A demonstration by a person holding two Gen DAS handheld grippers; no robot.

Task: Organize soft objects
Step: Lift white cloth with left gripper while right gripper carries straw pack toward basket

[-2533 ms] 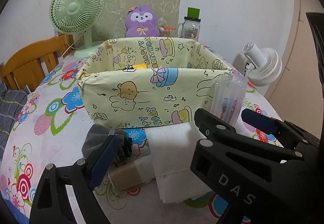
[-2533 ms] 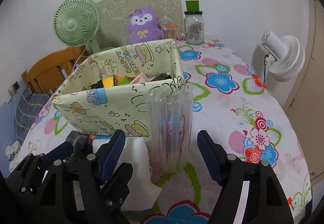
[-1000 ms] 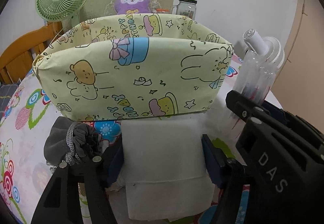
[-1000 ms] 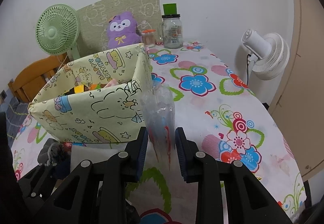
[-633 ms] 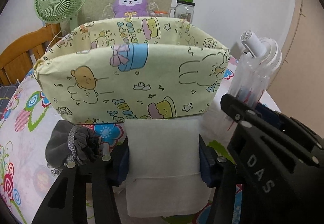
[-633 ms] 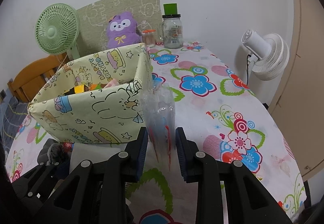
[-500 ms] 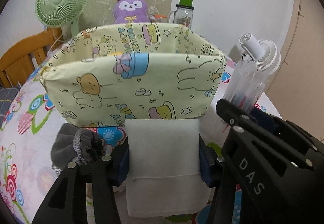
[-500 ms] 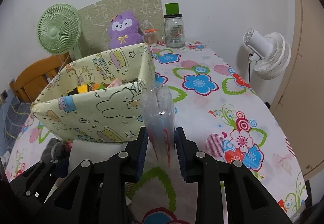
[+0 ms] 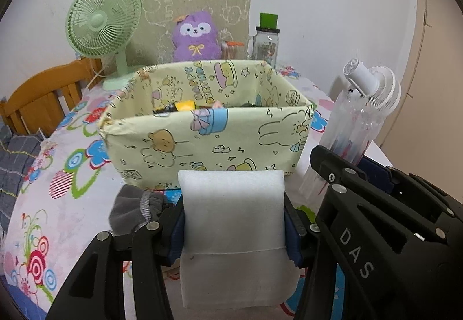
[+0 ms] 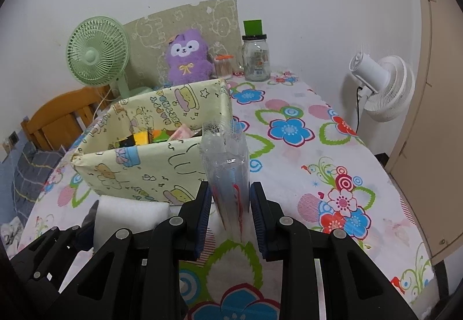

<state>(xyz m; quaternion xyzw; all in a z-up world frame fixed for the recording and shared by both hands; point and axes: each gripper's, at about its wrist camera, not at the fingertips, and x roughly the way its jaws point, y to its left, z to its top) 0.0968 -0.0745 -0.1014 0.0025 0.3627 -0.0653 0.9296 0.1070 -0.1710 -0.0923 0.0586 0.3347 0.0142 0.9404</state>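
My left gripper (image 9: 234, 227) is shut on a folded white foam sheet (image 9: 233, 230), held just above the table in front of the yellow cartoon-print box (image 9: 208, 143). My right gripper (image 10: 228, 213) is shut on a clear plastic packet (image 10: 227, 172) with red and blue marks inside, upright beside the box's (image 10: 150, 158) right corner. That packet (image 9: 350, 135) stands right of the box in the left wrist view. Coloured items lie inside the box. A grey cloth (image 9: 133, 210) lies on the table left of the foam. The foam (image 10: 130, 221) also shows low left in the right wrist view.
A green fan (image 9: 101, 28), a purple plush (image 9: 195, 36) and a glass jar (image 9: 266, 42) stand behind the box by the wall. A white fan (image 10: 379, 88) sits off the table's right edge. A wooden chair (image 9: 37, 100) is at the left. Flowered tablecloth (image 10: 303, 146) stretches right of the box.
Both grippers have risen with their loads. The left jaws closed onto the foam sheet and lifted it. The box's inside now shows over its front wall.
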